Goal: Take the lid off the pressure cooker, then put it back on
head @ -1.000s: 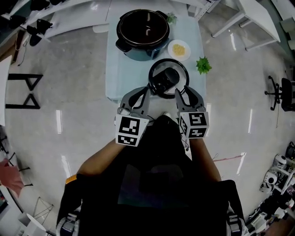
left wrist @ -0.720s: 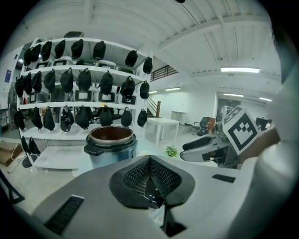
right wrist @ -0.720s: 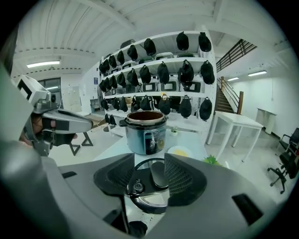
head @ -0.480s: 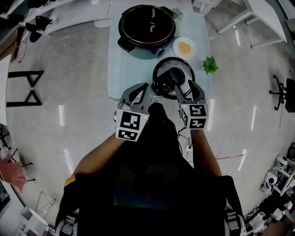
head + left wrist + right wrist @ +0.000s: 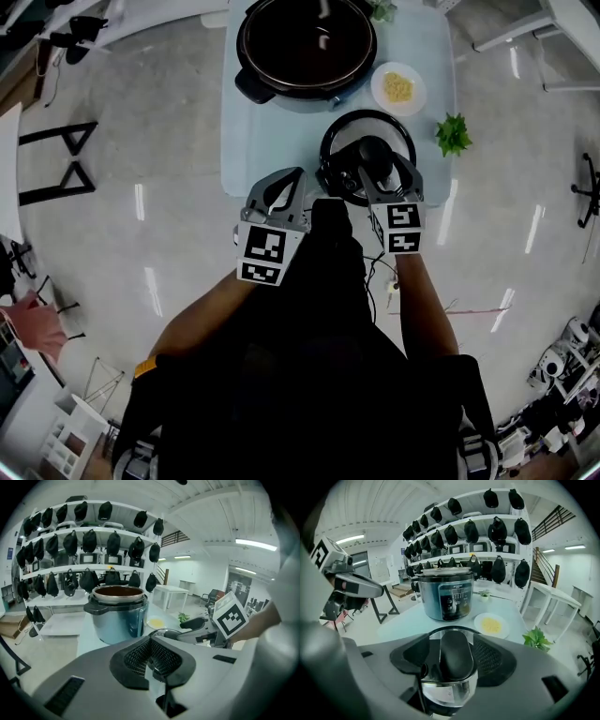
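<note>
Right gripper view: print on the pot's (image 5: 445,597) panel and the lid's (image 5: 449,688) sticker is too small to read. The round chrome lid with a black handle (image 5: 457,656) lies on the table (image 5: 403,620) before the pot. The right claw (image 5: 382,169), jaws just opening, straddles the handle without touching it. The left claw (image 5: 151,657) is closed and empty.

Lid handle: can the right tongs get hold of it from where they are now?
Probably yes. The right tongs have just been opening, and the lid handle already stands between their pads, which stand apart. Nothing else sits in the gap, so closing should catch it.
</note>
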`<state>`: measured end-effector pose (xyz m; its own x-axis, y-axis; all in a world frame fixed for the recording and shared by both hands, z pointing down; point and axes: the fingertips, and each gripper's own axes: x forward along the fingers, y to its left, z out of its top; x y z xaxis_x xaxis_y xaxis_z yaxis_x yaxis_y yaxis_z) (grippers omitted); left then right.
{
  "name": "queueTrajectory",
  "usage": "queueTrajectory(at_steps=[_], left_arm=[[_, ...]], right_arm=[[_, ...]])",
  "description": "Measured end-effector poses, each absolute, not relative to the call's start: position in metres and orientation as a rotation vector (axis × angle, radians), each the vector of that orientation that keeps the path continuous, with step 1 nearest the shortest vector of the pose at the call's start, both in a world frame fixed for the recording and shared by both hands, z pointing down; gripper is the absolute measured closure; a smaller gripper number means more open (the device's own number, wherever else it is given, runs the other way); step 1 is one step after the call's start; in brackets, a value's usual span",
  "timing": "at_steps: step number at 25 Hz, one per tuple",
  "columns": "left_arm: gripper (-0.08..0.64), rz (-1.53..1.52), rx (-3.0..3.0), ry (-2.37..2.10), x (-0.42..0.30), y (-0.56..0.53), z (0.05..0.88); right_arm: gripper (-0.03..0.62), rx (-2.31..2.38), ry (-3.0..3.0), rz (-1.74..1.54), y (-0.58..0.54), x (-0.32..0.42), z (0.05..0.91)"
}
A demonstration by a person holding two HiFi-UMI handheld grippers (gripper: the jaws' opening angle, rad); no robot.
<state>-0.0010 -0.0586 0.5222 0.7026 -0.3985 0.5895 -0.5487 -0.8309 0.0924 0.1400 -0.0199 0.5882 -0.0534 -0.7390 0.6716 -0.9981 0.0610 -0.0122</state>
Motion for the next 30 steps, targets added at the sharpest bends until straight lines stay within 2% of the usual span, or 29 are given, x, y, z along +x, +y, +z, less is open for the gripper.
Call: queueTrajectory(at_steps=[14,30], left_arm=[[0.552,0.946,2.600,-0.670,0.040,-0.068,0.565],[0.552,0.953,2.603,-0.680,0.038,-0.074,0.565]], right_arm=[[0.287,1.609,-1.915,0.731,-0.033,0.139,0.637],[0.302,1.603,-1.901,0.715,-0.035,0.143,0.651]])
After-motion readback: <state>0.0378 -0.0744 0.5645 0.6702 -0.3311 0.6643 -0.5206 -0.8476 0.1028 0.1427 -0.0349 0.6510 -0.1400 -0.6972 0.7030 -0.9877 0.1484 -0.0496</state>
